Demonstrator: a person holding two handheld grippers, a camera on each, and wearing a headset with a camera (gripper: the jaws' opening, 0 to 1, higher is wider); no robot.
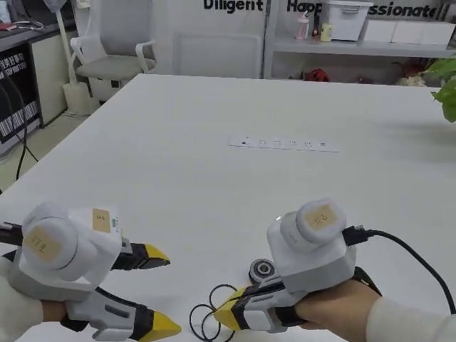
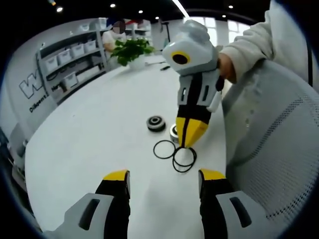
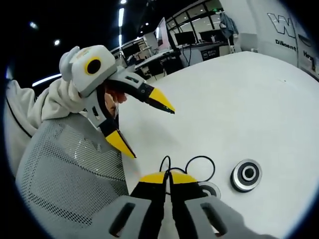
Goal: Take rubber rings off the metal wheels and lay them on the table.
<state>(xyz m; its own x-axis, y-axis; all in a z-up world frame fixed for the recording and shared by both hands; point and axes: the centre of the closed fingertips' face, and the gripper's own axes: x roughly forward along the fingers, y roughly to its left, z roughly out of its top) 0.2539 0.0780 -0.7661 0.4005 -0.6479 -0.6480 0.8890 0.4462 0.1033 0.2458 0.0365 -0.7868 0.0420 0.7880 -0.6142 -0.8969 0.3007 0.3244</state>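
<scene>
We close the right gripper point(image 3: 168, 175) on a rubber ring point(image 3: 162, 164) beside freed rings point(image 2: 174, 152); the left gripper point(image 2: 164, 175) gapes empty; one wheel point(image 3: 246, 175) seems unstripped.

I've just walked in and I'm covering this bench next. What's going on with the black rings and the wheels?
A person is working two hand-held grippers over a white table. The right tongs are shut and appear to pinch a thin black rubber ring right at the tabletop. A second ring lies flat beside it. One metal wheel sits just beyond, and another wheel is partly hidden by the right tongs. The left tongs are open and hold nothing.
</scene>
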